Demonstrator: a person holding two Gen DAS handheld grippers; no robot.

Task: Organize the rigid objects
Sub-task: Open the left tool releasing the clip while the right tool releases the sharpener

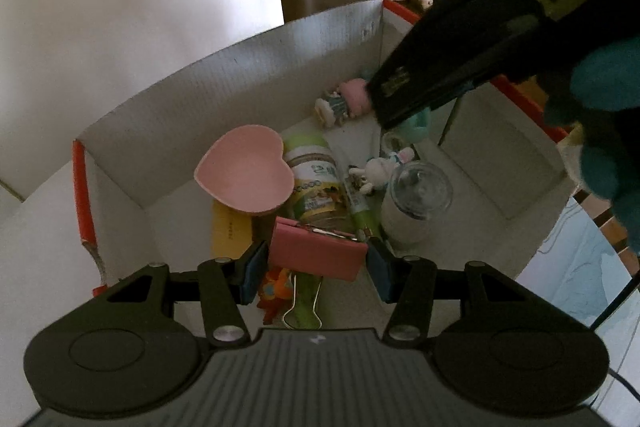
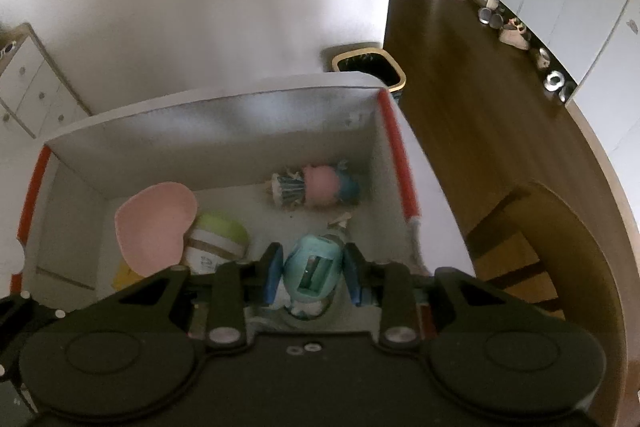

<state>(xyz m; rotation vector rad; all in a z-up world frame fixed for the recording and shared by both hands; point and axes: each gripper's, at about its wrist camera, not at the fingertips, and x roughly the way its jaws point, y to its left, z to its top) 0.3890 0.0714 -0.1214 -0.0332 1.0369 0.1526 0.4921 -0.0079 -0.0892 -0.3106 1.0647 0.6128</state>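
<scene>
While both of my hands hang over the white cardboard box (image 1: 240, 67), each gripper grasps one thing. My left gripper (image 1: 316, 269) is clenched on a pink wallet (image 1: 316, 251): the blue pads (image 1: 252, 273) press on its two short ends, so its long axis runs straight across from finger to finger, level with the bottom edge of the view. It tilts a little, its right end lower, and its metal clasp edge faces away from me, toward the box floor.

My right gripper (image 2: 310, 277) is clenched on a teal pencil sharpener (image 2: 314, 269). It sits squarely between the pads, which touch its left and right sides. Its long axis runs along my fingers, with the rounded end pointing into the box and the face with the blade slot turned up at my camera.

Below my fingers I count, on the box floor: one pink heart-shaped dish (image 1: 246, 173), leaning on one green-capped bottle (image 1: 316, 179) that lies on its side with its cap toward the far wall; one doll (image 1: 344, 101) with a pink head lying near the far right corner; one small white rabbit figure (image 1: 380, 169); one white cup with a clear domed lid (image 1: 416, 199), upright; one green pen (image 1: 360, 207) between bottle and cup; one yellow flat thing (image 1: 230, 231) under the dish; and one orange toy (image 1: 276, 289) beneath my left pad. The sleeve and blue glove of my right hand (image 1: 600, 131) cross the upper right of the left view.
</scene>
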